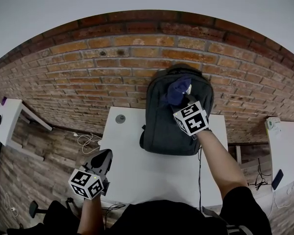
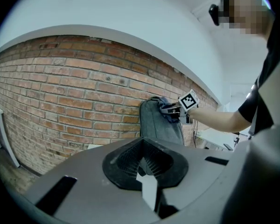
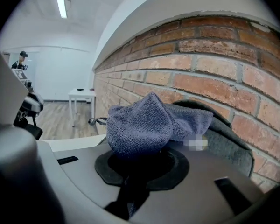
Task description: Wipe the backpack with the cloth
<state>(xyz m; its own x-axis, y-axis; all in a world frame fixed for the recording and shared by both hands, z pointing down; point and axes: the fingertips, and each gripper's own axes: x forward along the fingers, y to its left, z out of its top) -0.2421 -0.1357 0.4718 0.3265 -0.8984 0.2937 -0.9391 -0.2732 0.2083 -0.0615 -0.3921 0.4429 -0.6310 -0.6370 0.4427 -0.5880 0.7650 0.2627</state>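
Left gripper (image 1: pixel 105 155), nearest the person at 7 o'clock over the white table (image 1: pixel 137 175): fingers pressed together, nothing between them, well apart from the work. Right gripper (image 1: pixel 184 98), at 1 o'clock on an outstretched arm (image 1: pixel 219 155): fingers pinching a blue-grey cloth (image 1: pixel 177 91), which bunches out past the jaws. Cloth touching the top of the dark grey backpack (image 1: pixel 166 126). Backpack upright at the table's far edge, 12 o'clock, its back against the brick wall (image 1: pixel 88 77).
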